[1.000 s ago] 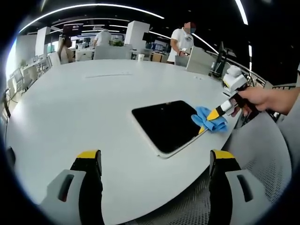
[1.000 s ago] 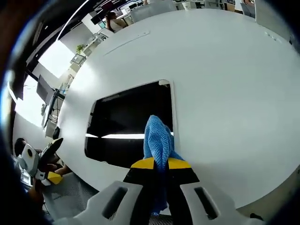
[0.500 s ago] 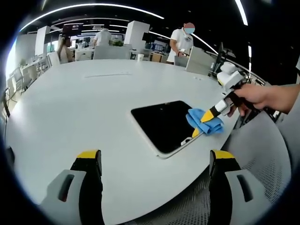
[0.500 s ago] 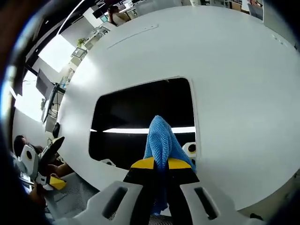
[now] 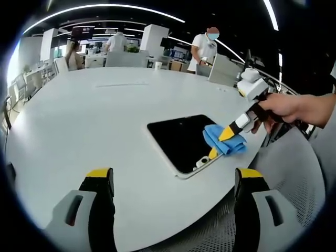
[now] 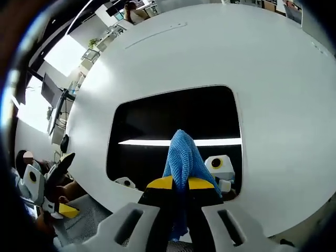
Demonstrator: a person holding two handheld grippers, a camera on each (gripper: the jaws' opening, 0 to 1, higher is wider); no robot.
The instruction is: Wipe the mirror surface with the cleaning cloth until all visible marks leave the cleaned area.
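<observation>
A dark rectangular mirror [image 5: 185, 140] [image 6: 168, 123] with a pale rim lies flat on the white round table [image 5: 94, 115] [image 6: 273, 94]. My right gripper [image 6: 180, 185] [image 5: 224, 135] is shut on a blue cleaning cloth [image 6: 184, 157] [image 5: 223, 140], and the cloth rests on the mirror's right part near its edge. A hand holds that gripper at the right of the left gripper view. My left gripper [image 5: 173, 181] stands open over the table's near edge, left of the mirror, with nothing between its fingers.
A mesh chair [image 5: 294, 173] stands by the table on the right. Several people [image 5: 203, 47] and desks are far behind the table. In the right gripper view the left gripper [image 6: 50, 189] appears at the lower left, beyond the table edge.
My right gripper has slid the blue cloth further onto the mirror from its edge. The left gripper has stayed open in place.
</observation>
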